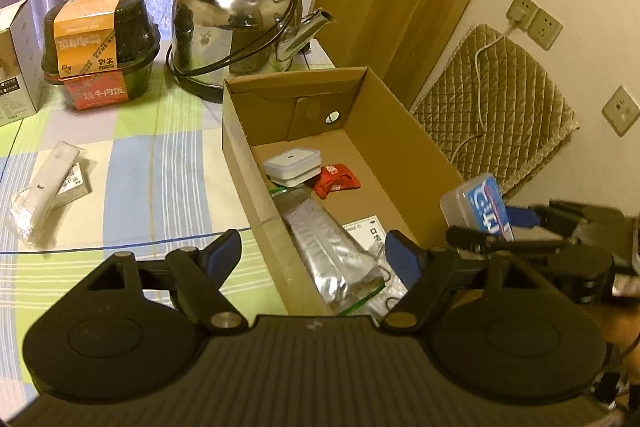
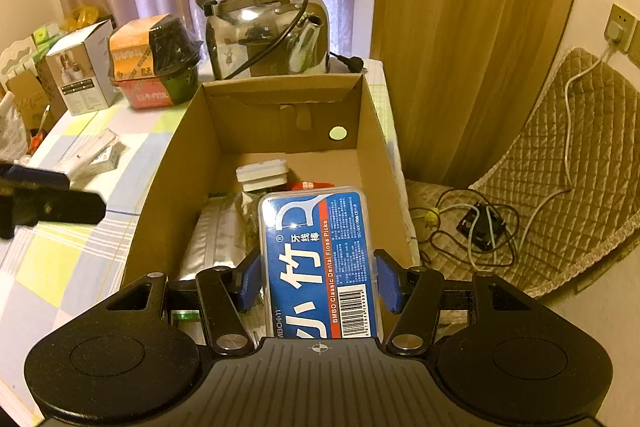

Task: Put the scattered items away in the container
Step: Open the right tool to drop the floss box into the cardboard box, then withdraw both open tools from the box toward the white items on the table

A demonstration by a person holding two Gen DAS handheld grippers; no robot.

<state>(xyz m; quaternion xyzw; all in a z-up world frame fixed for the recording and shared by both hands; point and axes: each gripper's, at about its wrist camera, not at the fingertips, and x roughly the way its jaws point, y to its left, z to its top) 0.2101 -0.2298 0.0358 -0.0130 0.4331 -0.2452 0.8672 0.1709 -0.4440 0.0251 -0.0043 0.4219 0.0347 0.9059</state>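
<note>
Cardboard box [image 2: 372, 163] is sitting on the checked tablecloth [image 1: 132, 163] toward the table's right edge, in front of a steel kettle [image 1: 232, 23]. It is already holding a silver foil pouch [image 1: 332, 251], a white lidded case [image 1: 294, 165], a red packet [image 1: 336, 179] and a printed white card [image 1: 366, 229].

Right gripper [image 2: 316, 279] is clamping a blue floss-pick box [image 2: 316, 259] between its blue pads, gripping the long sides, and is holding it above the box's near end, over the pouch. The item is not yet released.

Left gripper [image 1: 316, 255] is standing wide open and empty, straddling the box's near left wall.

Outstanding: a white wrapped packet [image 1: 44, 195] is lying on the cloth well left of the box, toward the table's left edge, on top of a small flat carton. A bowl of instant rice [image 1: 100, 47] and a white carton [image 1: 16, 63] are standing along the far edge; whether they count as scattered items cannot be told.

Judgement: task is well advanced, with one deposit in progress and at least one pick remaining.
</note>
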